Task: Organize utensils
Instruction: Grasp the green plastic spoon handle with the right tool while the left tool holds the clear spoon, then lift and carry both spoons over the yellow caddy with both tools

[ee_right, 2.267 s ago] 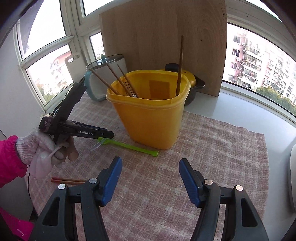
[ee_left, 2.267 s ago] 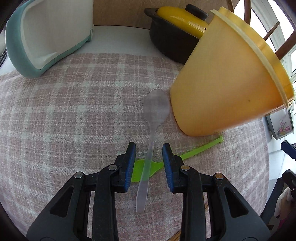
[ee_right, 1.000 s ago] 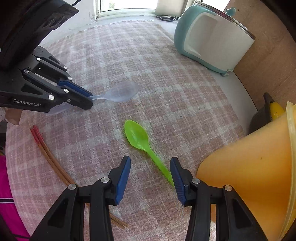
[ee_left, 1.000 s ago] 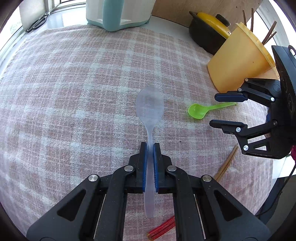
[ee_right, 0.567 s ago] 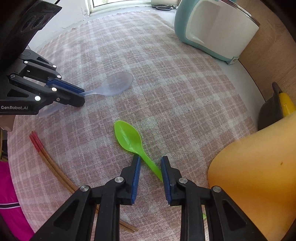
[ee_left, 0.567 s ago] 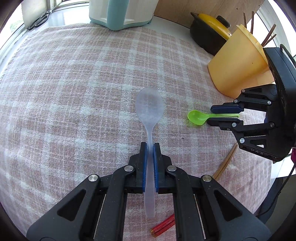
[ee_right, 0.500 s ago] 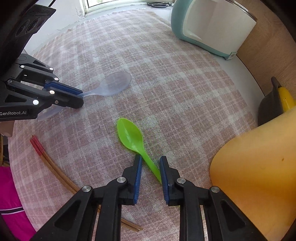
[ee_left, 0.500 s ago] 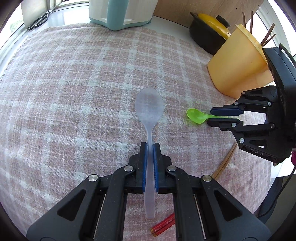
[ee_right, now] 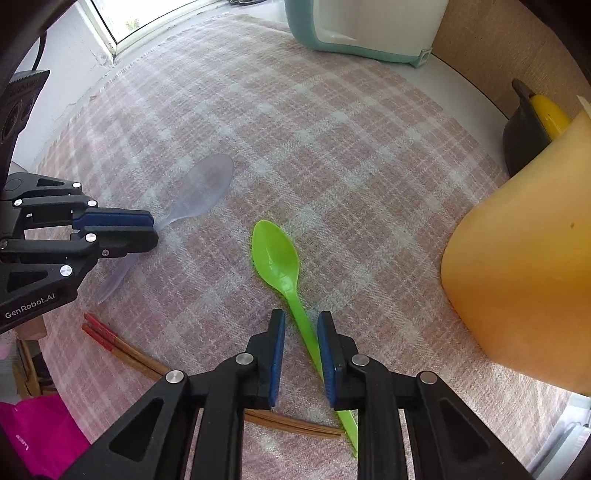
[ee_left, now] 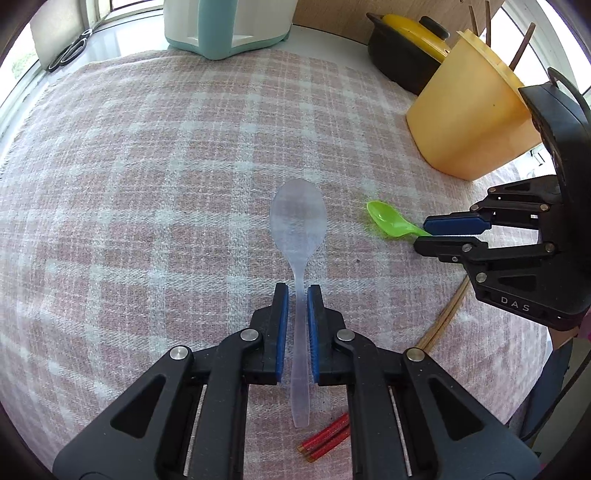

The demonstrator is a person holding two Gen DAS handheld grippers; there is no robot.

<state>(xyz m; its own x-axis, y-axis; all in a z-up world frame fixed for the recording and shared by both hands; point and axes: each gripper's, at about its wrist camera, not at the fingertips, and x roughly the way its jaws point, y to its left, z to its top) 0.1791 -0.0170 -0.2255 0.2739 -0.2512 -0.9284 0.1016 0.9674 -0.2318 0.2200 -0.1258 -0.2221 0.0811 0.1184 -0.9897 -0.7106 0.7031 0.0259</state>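
Observation:
My left gripper (ee_left: 297, 295) is shut on the handle of a clear plastic spoon (ee_left: 298, 221), whose bowl points forward over the plaid cloth; it also shows in the right wrist view (ee_right: 201, 190). My right gripper (ee_right: 301, 321) has its jaws closed to a narrow gap around the handle of a green spoon (ee_right: 277, 254), which touches the right pad. The green spoon also shows in the left wrist view (ee_left: 388, 221). The yellow utensil bin (ee_left: 469, 110) holds several chopsticks at the right.
Wooden chopsticks with red tips (ee_right: 110, 341) lie on the pink plaid cloth (ee_left: 147, 184) near its front edge. A teal and white appliance (ee_left: 225, 26), a black pot with a yellow lid (ee_left: 406, 40) and scissors (ee_left: 68, 51) stand at the back.
My right gripper came down over the green spoon and closed around its handle. My left gripper keeps its hold on the clear spoon and has barely moved.

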